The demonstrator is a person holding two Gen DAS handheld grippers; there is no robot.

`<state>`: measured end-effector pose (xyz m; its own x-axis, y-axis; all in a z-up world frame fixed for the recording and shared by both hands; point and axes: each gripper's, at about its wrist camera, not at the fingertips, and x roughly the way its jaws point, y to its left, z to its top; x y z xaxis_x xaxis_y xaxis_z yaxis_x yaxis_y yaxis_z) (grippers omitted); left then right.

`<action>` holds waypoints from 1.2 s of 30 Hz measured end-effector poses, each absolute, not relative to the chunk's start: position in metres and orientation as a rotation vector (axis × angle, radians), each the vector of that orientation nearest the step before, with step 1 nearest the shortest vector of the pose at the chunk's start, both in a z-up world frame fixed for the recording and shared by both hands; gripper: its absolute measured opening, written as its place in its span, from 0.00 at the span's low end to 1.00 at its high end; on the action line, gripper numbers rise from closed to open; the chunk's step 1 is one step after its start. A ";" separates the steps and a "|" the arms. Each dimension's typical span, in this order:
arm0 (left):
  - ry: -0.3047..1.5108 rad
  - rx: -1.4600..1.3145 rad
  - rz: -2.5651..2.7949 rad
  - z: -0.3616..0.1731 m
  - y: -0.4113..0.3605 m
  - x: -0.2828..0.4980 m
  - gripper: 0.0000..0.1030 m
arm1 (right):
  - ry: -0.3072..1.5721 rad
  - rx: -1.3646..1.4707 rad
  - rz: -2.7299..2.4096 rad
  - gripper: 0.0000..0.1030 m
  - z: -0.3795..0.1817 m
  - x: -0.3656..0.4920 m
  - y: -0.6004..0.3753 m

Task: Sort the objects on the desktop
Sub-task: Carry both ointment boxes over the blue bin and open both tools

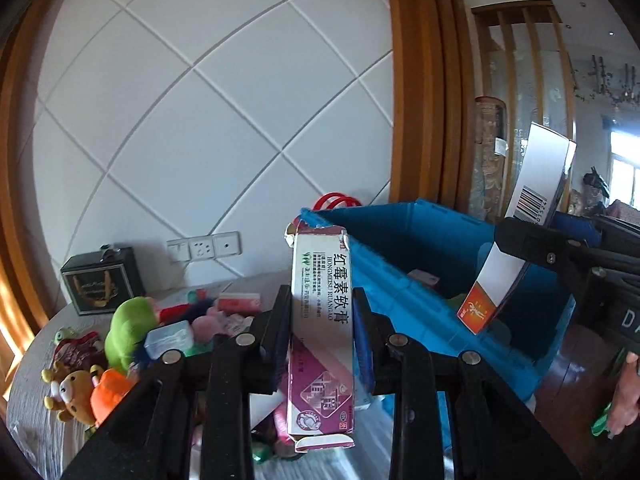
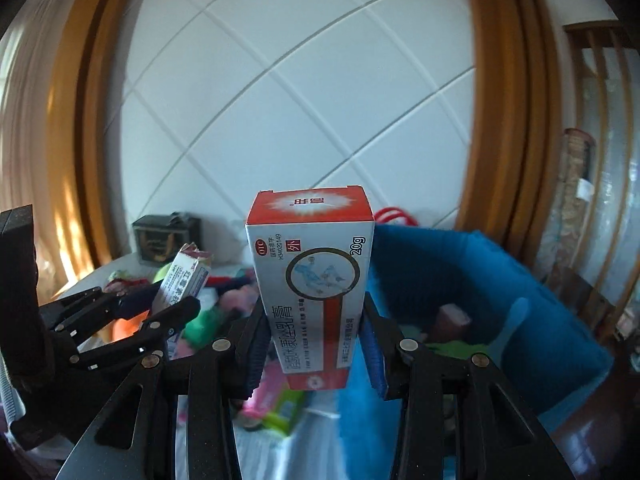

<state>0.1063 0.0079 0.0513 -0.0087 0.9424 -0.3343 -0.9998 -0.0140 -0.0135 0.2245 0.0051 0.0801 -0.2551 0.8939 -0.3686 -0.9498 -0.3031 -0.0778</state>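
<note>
Left wrist view shows the left gripper (image 1: pixel 322 336) pinching a purple and white ointment box (image 1: pixel 322 320), which stands upright between the blue pads, above the bench (image 1: pixel 32 400). Just to the right of it is a blue plastic crate (image 1: pixel 420 280). Inside the crate lies a small pinkish box (image 1: pixel 424 278), and something green is at the bottom, but it is too blurred to name.

The right gripper (image 2: pixel 314 344) is closed on a white and red cream box (image 2: pixel 316 280), also upright; in the left wrist view this box (image 1: pixel 516 240) hangs over the open crate, tilted.

On the bench, left of the crate, there is a heap of small things: a green plush toy (image 1: pixel 126 328), a brown bear toy (image 1: pixel 76 394), a small clear blue case (image 1: pixel 168 338) and a black gift box (image 1: pixel 100 280) near the wall. Red handles (image 1: pixel 338 201) rise behind the crate.

The wall (image 1: pixel 200 120) behind is white with diagonal grooves, it carries a row of sockets (image 1: pixel 204 246) and has a wooden frame (image 1: pixel 424 80) on its right side.
</note>
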 end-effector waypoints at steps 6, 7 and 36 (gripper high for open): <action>0.283 -0.313 1.480 0.089 0.088 0.212 0.27 | 0.168 -0.387 1.755 0.39 0.111 0.345 0.054; 0.298 -0.348 1.457 0.092 0.105 0.228 0.27 | 0.179 -0.409 1.752 0.39 0.113 0.364 0.071; 0.844 -0.820 1.462 -0.034 0.316 0.335 0.27 | 0.682 -1.056 1.592 0.47 -0.083 0.468 0.338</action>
